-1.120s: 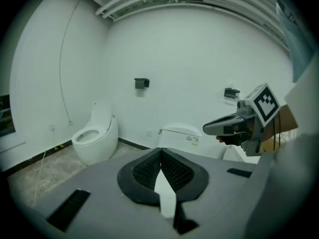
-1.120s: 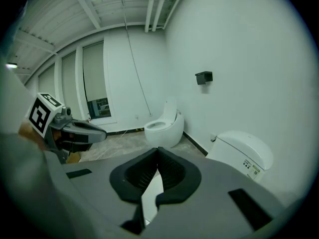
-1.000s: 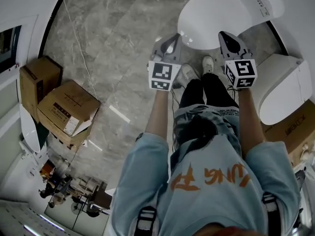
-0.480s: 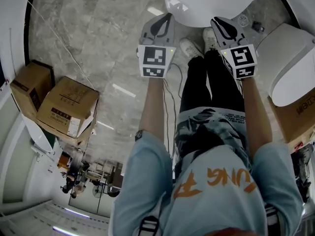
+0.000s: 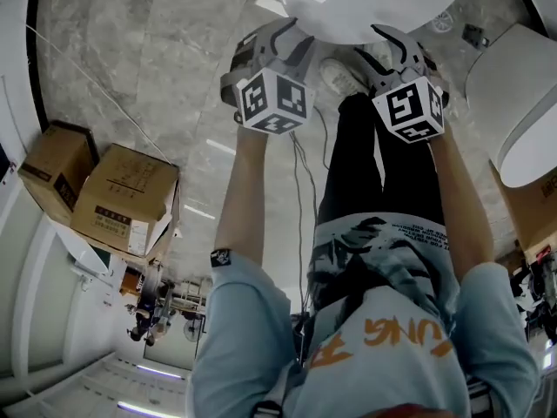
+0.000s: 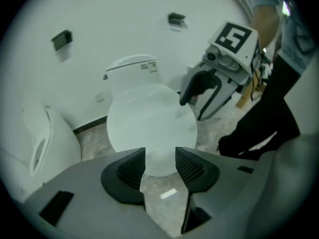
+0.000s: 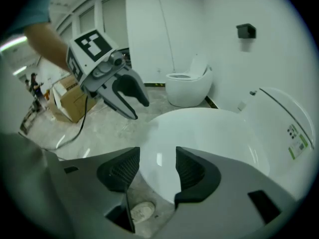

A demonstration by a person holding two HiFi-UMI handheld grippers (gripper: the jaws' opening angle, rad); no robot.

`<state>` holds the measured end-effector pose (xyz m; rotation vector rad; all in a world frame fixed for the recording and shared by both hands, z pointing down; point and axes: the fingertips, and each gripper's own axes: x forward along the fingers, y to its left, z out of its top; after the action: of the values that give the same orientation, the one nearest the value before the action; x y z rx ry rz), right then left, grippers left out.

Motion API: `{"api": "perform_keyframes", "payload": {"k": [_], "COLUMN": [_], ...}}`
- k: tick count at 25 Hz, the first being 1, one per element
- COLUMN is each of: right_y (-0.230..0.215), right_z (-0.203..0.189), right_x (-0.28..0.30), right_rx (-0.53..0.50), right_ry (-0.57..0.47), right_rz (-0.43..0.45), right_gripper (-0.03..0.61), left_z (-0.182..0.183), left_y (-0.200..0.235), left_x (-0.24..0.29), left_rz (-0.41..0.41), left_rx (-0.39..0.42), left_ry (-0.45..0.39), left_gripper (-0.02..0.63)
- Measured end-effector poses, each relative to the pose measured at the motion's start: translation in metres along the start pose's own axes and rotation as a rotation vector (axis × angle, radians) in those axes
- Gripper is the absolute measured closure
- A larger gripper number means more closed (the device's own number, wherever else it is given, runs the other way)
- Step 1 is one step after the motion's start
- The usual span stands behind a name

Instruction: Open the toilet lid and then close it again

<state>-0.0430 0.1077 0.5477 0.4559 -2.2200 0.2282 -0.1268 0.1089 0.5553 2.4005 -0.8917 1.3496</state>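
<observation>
Both grippers have sunk to the near edge of the shut toilet lid [image 5: 365, 3] in the head view, left gripper [image 5: 287, 35] beside right gripper [image 5: 393, 46], while each gripper view shows its jaws, just opening, spread and empty before the lid's rim.

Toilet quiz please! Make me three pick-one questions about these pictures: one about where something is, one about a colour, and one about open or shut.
1. The other toilet stands: A) by the wall B) on a table C) outdoors.
2. The boxes are: A) brown B) blue C) green.
3. The near lid is: A) up B) down C) taken off.

Answers:
1 A, it sits right against the white wall.
2 A, they are plain brown cardboard.
3 B, it lies flat and shut.
</observation>
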Motion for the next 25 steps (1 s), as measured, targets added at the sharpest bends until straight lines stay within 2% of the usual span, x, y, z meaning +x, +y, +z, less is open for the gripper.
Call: {"api": "perform_keyframes", "payload": {"k": [2, 5, 9, 11, 14, 17, 21, 25], "right_y": [0.003, 0.009, 0.016, 0.017, 0.017, 0.018, 0.018, 0.022], "right_z": [-0.011, -0.026, -0.046, -0.053, -0.056, -0.057, -0.059, -0.058], "right_x": [0.015, 0.036, 0.058, 0.066, 0.076, 0.083, 0.088, 0.086], "right_rx": [-0.109, -0.241, -0.390, -0.432, -0.473, -0.490, -0.532, -0.514], "right_ry": [0.031, 0.069, 0.100, 0.111, 0.123, 0.126, 0.134, 0.140], "right_rz": [-0.002, 0.001, -0.005, -0.019, -0.045, -0.056, -0.088, -0.084], "right_gripper": [0.300, 0.227, 0.198, 0.195, 0.195, 0.175, 0.161, 0.175], "left_z": [-0.010, -0.024, -0.037, -0.043, -0.048, -0.047, -0.047, -0.048], "left_y": [-0.002, -0.004, -0.015, -0.022, -0.025, -0.018, -0.018, -0.020], "left_x": [0.016, 0.037, 0.060, 0.068, 0.073, 0.075, 0.078, 0.081], "left_rz": [-0.019, -0.037, -0.045, -0.055, -0.060, -0.014, -0.001, -0.002], "left_rx": [0.142, 0.284, 0.517, 0.593, 0.603, 0.596, 0.637, 0.653], "left_ry": [0.058, 0.110, 0.145, 0.159, 0.167, 0.159, 0.153, 0.158], "left_gripper": [0.380, 0.327, 0.305, 0.287, 0.281, 0.279, 0.279, 0.278]}}
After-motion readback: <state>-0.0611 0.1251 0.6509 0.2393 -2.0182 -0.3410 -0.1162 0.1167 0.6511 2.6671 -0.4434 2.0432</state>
